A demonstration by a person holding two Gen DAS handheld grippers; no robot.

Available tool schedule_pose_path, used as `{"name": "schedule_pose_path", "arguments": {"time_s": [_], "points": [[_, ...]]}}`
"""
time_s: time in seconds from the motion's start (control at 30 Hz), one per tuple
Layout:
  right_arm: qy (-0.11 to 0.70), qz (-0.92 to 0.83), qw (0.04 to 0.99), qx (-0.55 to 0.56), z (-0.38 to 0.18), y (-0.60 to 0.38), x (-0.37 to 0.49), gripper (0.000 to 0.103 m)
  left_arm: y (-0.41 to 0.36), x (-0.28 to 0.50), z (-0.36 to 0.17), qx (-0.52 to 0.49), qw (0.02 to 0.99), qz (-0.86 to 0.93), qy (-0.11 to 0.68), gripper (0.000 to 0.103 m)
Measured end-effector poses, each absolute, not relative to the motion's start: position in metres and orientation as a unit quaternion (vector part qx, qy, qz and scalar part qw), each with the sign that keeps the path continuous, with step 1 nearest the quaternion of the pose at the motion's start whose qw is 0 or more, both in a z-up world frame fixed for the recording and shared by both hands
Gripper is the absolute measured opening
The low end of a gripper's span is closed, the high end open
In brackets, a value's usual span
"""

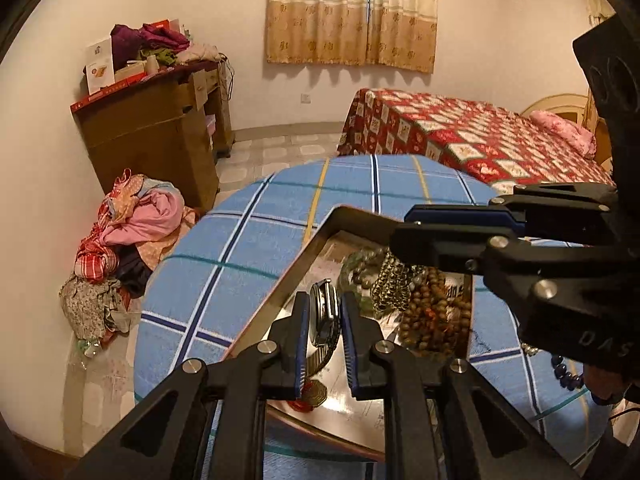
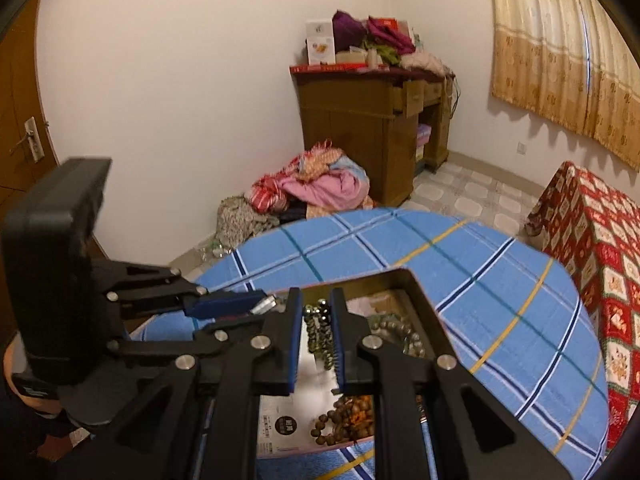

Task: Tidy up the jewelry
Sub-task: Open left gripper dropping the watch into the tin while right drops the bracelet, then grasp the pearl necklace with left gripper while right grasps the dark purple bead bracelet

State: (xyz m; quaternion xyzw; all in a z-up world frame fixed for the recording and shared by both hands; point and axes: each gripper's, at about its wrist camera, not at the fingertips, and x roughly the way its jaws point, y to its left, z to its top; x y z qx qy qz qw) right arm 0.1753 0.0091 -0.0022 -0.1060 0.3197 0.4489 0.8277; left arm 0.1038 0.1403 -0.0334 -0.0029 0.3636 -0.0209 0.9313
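You are working in a warm-lit bedroom with pale walls [image 2: 200, 80] and a tiled floor [image 2: 472, 192]. A wooden cabinet [image 1: 160, 136] is standing in the corner — clothes [image 1: 132, 236] are piling up beside it. Patterned curtains [image 1: 352, 12] are hanging above a bed [image 1: 480, 136] — its red quilt is showing.

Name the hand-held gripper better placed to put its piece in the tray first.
Probably the right hand-held gripper: its beaded bracelet already hangs inside the tray. The left hand-held gripper holds the watch above the tray's near edge.
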Motion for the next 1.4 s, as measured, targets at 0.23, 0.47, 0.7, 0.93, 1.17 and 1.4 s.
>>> {"name": "schedule_pose_path", "arguments": {"time_s": [0.23, 0.47, 0.7, 0.93, 1.17, 1.4], "points": [[0.333, 0.439, 0.825, -0.123, -0.013, -0.001, 0.175, 0.020, 0.139, 0.100, -0.034, 0.017, 0.933, 0.006, 0.360, 0.062], [0.320, 0.403, 0.848, -0.131, -0.014, -0.052, 0.166, 0.068, 0.141, 0.086, -0.027, -0.001, 0.941, 0.015, 0.338, 0.076], [0.338, 0.347, 0.870, -0.092, -0.015, -0.123, 0.168, 0.070, 0.110, 0.081, -0.035, -0.003, 0.939, -0.003, 0.343, 0.076], [0.351, 0.294, 0.887, -0.058, -0.024, -0.177, 0.162, 0.076, 0.079, 0.071, -0.037, 0.017, 0.941, -0.003, 0.339, 0.076], [0.385, 0.270, 0.882, -0.039, -0.052, -0.210, 0.146, 0.076, 0.042, 0.064, -0.036, 0.047, 0.942, -0.023, 0.332, 0.076], [0.395, 0.278, 0.875, -0.039, -0.066, -0.216, 0.126, 0.076, 0.005, 0.067, -0.041, 0.068, 0.937, -0.053, 0.339, 0.076]]}}
